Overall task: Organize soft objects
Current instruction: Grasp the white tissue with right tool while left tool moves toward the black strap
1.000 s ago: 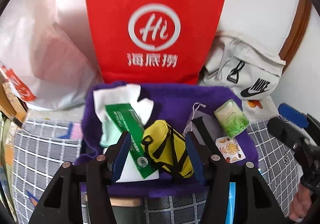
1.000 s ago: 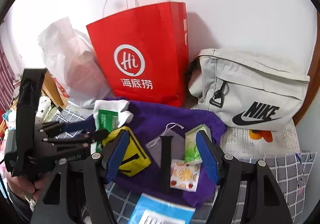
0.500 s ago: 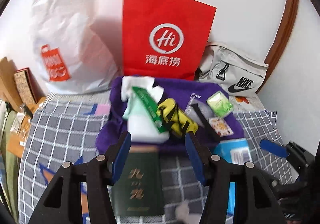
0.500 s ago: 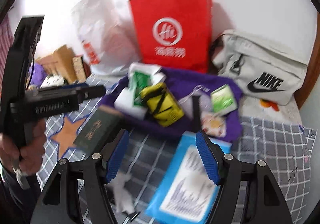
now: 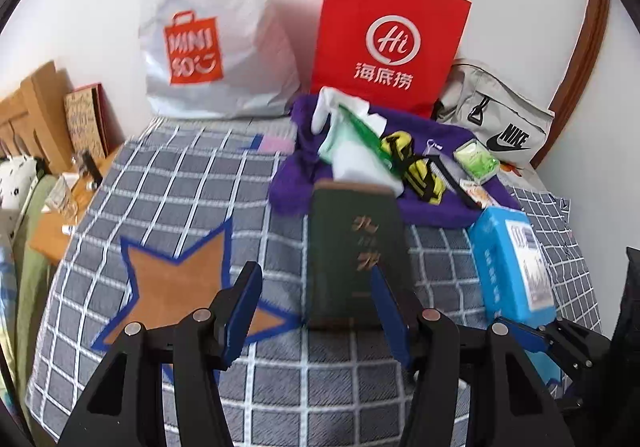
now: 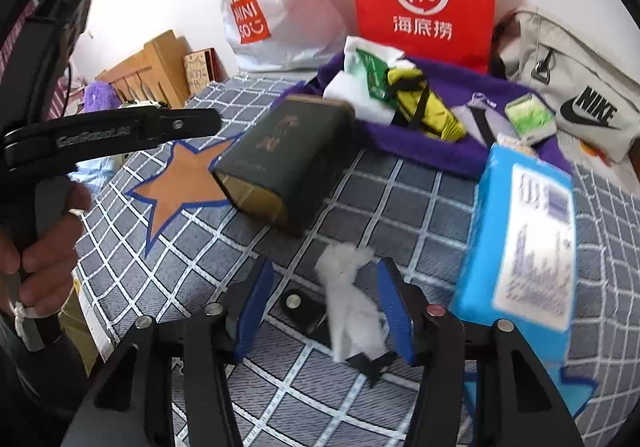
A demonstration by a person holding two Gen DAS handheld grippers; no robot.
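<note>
Right wrist view shows the right gripper (image 6: 324,303) low over the checked bed cover (image 6: 400,191), and a crumpled white tissue (image 6: 352,299) lies right between its blue fingers. The jaws are closing, but the pads do not press on the tissue yet, so nothing is held. The tissue's long side runs away from the camera, along the fingers, leaning toward the right one. I think this hand takes the tissue, since it is far nearer than the other.

The left gripper (image 5: 316,311) hangs half apart and holds nothing. A dark green box (image 5: 356,247) with gold Chinese writing lies just ahead of it, a bit to its right.

More soft things sit further back on a purple towel (image 6: 432,151): a yellow pouch (image 6: 424,107) and a small green tissue pack (image 6: 530,117).

Writing I can read: "MINISO" on the white bag (image 5: 212,27), "Hi" with Chinese words on the red bag (image 5: 384,39), and "NIKE" on the grey bag (image 6: 576,87). The print on the blue pack (image 6: 524,239) is too blurry
</note>
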